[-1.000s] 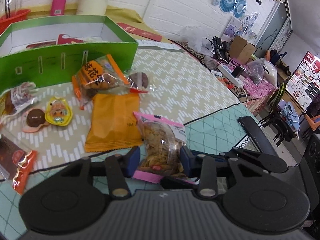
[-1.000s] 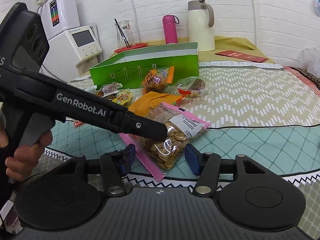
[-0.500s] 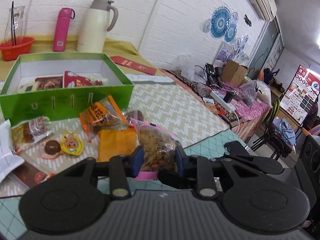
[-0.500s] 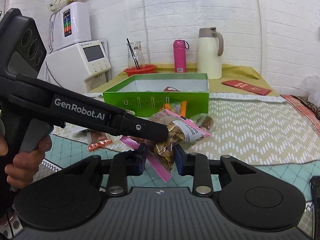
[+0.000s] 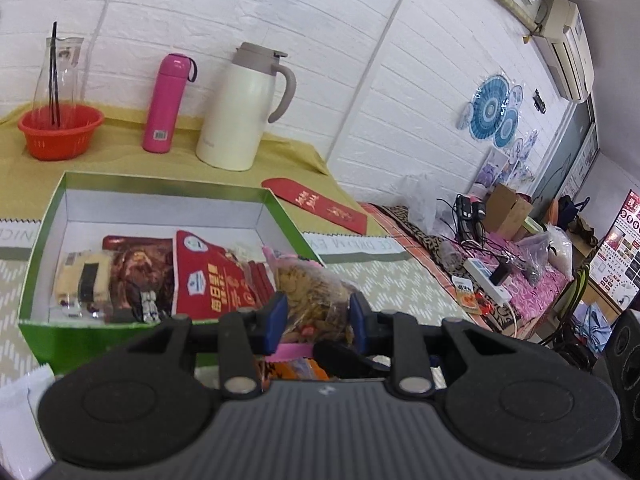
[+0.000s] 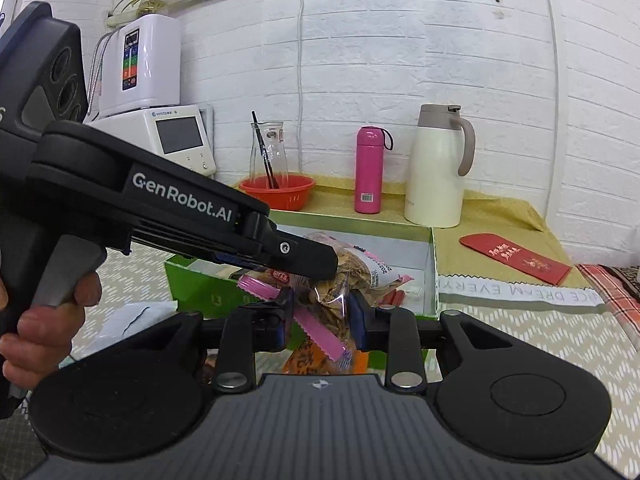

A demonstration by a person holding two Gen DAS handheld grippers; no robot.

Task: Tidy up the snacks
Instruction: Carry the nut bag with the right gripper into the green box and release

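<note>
A clear snack bag with pink ends hangs in the air, held by both grippers. My left gripper is shut on one part of it, and my right gripper is shut on another part. The bag is raised over the near right corner of the green box. The box holds a red packet and several other snacks. An orange packet lies on the table below the bag.
A white jug, a pink flask and a red basket stand behind the box. A red envelope lies to the box's right. White appliances stand at the far left.
Both grippers have closed on the snack bag, lifted it off the table and carried it up toward the green box.
</note>
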